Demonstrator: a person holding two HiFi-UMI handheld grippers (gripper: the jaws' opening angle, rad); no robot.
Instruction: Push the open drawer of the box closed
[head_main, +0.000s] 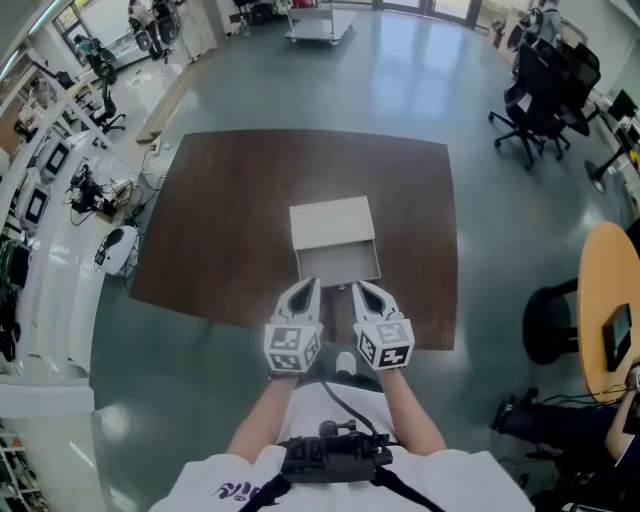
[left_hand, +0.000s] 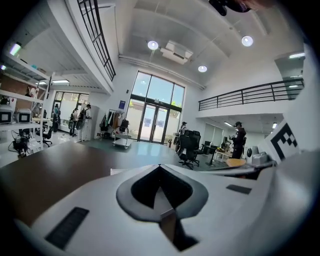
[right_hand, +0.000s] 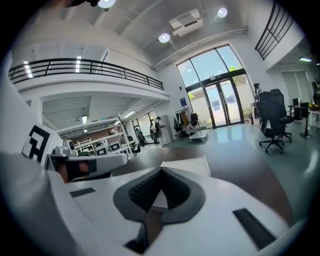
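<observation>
A pale grey box (head_main: 331, 224) sits in the middle of the dark brown table (head_main: 220, 230), its drawer (head_main: 339, 266) pulled out toward me and empty. My left gripper (head_main: 311, 284) is just off the drawer's near left corner, jaws together. My right gripper (head_main: 356, 287) is shut too, its tip right at the drawer's front edge; contact cannot be told. In the left gripper view the left gripper (left_hand: 160, 167) points over the table with the box (left_hand: 120, 171) barely peeking out. In the right gripper view the right gripper (right_hand: 161, 170) points at the box (right_hand: 187, 166).
The table's near edge (head_main: 300, 335) lies under both grippers. Black office chairs (head_main: 540, 85) stand far right, a round orange table (head_main: 605, 300) at the right, shelving with equipment (head_main: 40, 170) along the left. Grey floor surrounds the table.
</observation>
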